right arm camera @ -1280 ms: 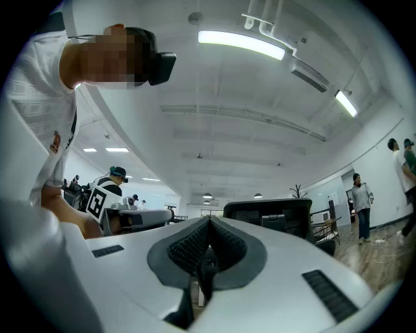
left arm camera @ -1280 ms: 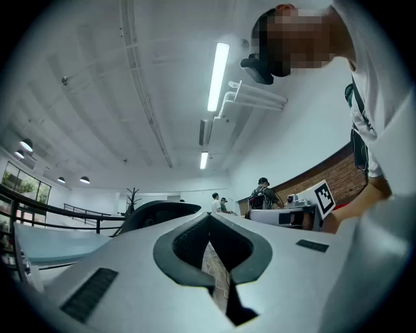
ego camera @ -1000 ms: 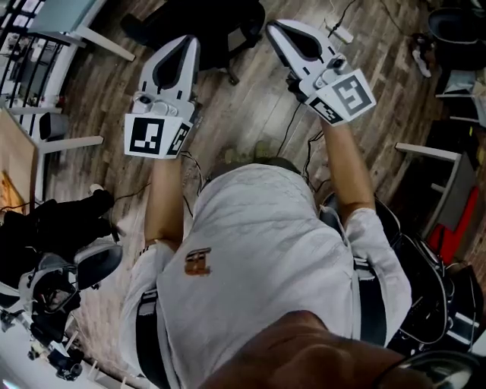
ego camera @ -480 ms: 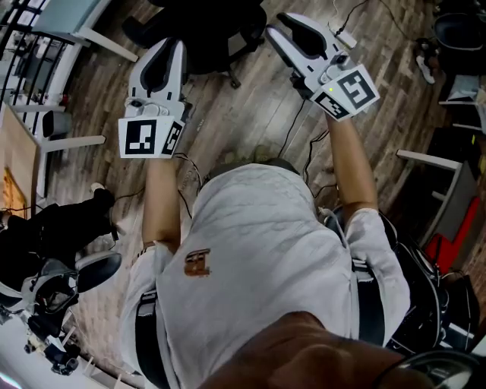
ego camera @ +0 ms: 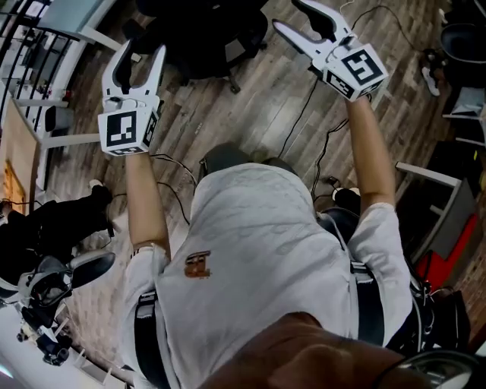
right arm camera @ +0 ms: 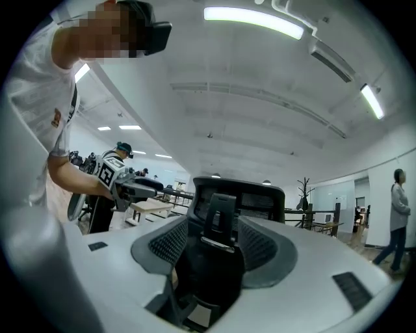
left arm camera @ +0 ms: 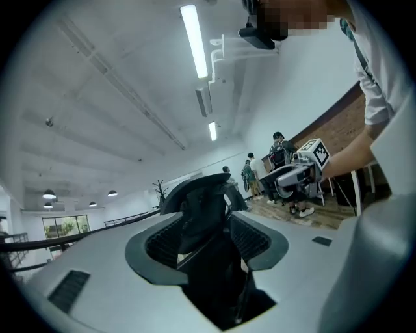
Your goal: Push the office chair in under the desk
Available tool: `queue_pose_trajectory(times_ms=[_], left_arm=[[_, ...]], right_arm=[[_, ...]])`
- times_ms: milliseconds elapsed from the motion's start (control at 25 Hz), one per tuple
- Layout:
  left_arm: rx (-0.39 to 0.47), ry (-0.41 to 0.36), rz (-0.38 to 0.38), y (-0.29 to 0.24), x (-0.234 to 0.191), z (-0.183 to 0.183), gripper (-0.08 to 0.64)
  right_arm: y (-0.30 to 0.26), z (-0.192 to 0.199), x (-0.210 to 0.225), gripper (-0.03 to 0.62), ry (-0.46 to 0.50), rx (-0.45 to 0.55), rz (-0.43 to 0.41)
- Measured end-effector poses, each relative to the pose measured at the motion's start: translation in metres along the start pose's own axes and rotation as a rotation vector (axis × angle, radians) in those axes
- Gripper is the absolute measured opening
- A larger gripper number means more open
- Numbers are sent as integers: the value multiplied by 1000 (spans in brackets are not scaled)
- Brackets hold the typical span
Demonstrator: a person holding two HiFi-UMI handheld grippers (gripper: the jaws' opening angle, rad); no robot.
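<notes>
- The left gripper (ego camera: 139,62) and right gripper (ego camera: 292,17) are held level; their jaws have just been opening and stand wide, with nothing clamped.
- The office chair (ego camera: 205,38) is seen just ahead, out on the floor; its back is framed between each pair of jaws, untouched; the approach is judged in hand.
- Contact on the backrest is called for next; then a steady push toward the desk (ego camera: 64,11).

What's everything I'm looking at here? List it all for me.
black office chair: one, black, on the floor ahead of both grippers
pale-topped desk with white legs: one, upper left
wooden plank floor: brown, under everything
thin floor cables: several, black, by the chair
ceiling strip lights: several, white, overhead
walking bystander: one, far background
left gripper: one, white, jaws just opened; chair shows through the gap, ungripped
right gripper: one, white, likewise
person's white shirt: one, centre
</notes>
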State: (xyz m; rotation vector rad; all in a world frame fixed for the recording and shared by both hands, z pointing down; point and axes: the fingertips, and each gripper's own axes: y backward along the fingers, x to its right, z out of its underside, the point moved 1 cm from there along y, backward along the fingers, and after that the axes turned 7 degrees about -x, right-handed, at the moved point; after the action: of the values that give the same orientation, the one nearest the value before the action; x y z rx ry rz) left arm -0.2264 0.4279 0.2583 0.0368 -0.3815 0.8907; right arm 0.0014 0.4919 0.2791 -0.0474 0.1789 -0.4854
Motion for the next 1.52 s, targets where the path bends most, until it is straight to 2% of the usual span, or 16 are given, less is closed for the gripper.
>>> queue_pose_trajectory(times_ms=[240, 480, 680, 880, 1160, 1320, 1520], left_arm=[[-143, -99, -41, -35, -20, 33, 267], [-303, -212, -14, -74, -30, 74, 287], [-385, -287, -7, -102, -42, 92, 287], [-492, -372, 28, -124, -57, 115, 287], [-543, -396, 72, -139, -66, 131, 287], [-533, -418, 77, -146, -75, 137, 262], [-520, -446, 123, -148, -83, 142, 245]], right_arm=[[-29, 28, 49, 241, 128, -146, -6], [-68, 56, 109, 244, 283, -314, -2], [-103, 83, 156, 249, 456, -476, -22], [-142, 110, 201, 253, 568, -587, -48], [-174, 133, 231, 255, 745, -674, -142], [-191, 140, 237, 253, 814, -702, -199], [-211, 144, 233, 252, 870, -713, -246]])
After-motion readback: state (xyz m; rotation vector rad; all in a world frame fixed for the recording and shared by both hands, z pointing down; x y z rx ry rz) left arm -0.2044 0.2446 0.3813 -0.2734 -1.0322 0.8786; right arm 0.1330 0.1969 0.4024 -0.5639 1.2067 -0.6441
